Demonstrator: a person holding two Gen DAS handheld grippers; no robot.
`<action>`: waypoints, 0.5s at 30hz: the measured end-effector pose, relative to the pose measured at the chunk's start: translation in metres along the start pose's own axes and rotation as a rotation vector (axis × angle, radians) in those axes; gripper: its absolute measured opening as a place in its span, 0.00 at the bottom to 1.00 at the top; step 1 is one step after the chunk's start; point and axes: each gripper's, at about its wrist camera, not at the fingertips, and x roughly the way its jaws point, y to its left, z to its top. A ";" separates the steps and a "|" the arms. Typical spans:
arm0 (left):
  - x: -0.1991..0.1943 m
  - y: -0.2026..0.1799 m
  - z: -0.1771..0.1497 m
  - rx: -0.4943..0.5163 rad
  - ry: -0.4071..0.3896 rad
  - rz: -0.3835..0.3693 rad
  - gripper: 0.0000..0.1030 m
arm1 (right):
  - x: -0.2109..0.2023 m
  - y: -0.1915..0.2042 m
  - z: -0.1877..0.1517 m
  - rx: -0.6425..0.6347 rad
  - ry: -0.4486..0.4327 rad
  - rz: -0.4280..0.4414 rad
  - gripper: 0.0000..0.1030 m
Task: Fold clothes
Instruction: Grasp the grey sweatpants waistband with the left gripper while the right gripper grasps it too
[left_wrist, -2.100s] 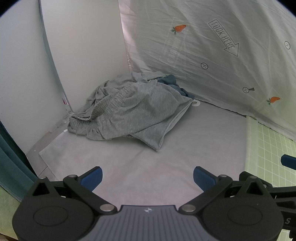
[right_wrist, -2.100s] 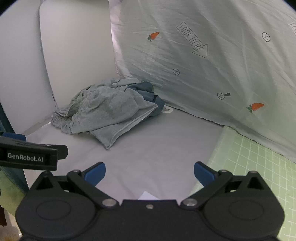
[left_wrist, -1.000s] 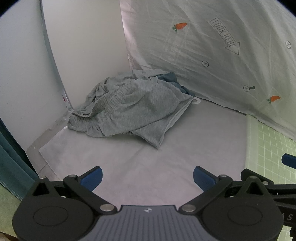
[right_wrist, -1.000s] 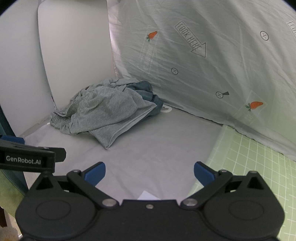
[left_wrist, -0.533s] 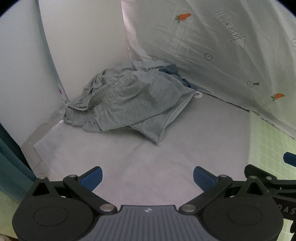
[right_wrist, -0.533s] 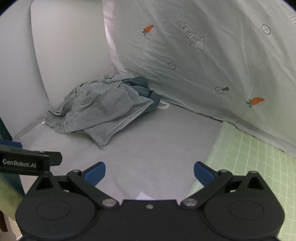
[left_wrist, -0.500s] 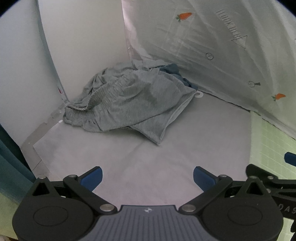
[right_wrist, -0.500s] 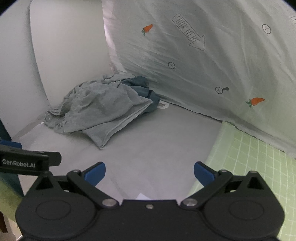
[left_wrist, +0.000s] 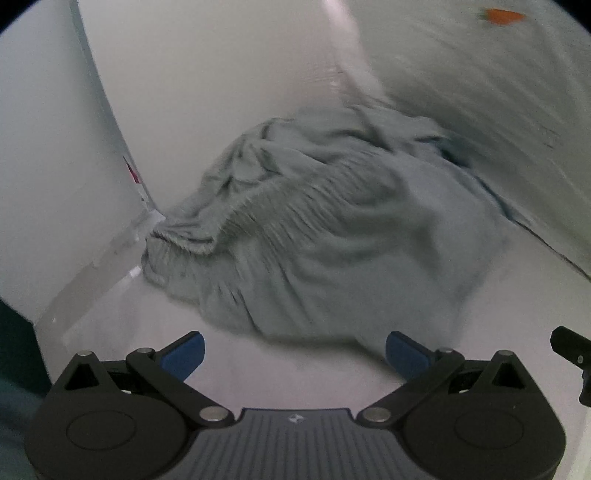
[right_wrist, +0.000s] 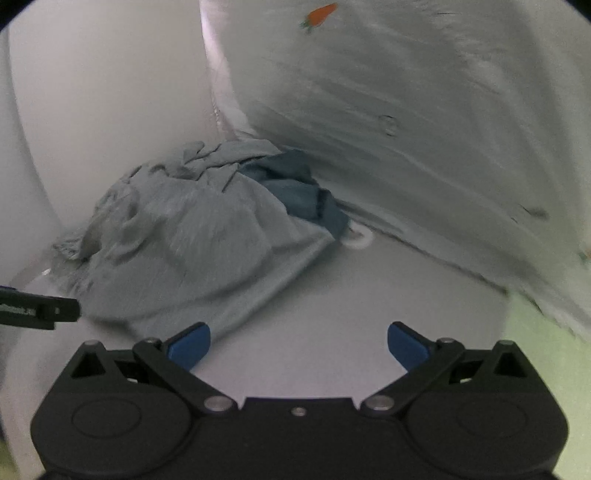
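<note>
A crumpled grey garment with a ribbed elastic waistband (left_wrist: 314, 236) lies heaped in the back corner of the grey table cover (left_wrist: 258, 369); it shows again in the right wrist view as the grey garment (right_wrist: 184, 251). A dark blue garment (right_wrist: 295, 192) pokes out from under it at the right. My left gripper (left_wrist: 293, 354) is open just short of the heap's near edge, nothing between its blue pads. My right gripper (right_wrist: 297, 349) is also open, its left pad close to the garment's lower hem. Both views are blurred by motion.
A white wall panel (left_wrist: 203, 74) stands at the left and a grey sheet printed with carrots (right_wrist: 406, 110) hangs behind the heap. A white ring (right_wrist: 360, 236) lies by the blue garment. A green grid mat (right_wrist: 546, 332) borders the right side.
Both grippers have moved forward and down toward the heap, which now fills much more of each view. Neither gripper's fingers have changed their spread.
</note>
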 end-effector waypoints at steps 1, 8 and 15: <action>0.012 0.003 0.008 -0.013 0.007 0.002 1.00 | 0.017 0.004 0.009 -0.023 0.004 0.009 1.00; 0.059 0.015 0.058 -0.084 -0.019 -0.071 0.99 | 0.097 0.017 0.054 -0.137 -0.047 0.067 1.00; 0.083 0.005 0.080 -0.067 -0.025 -0.170 1.00 | 0.125 0.024 0.063 -0.172 -0.016 0.126 0.86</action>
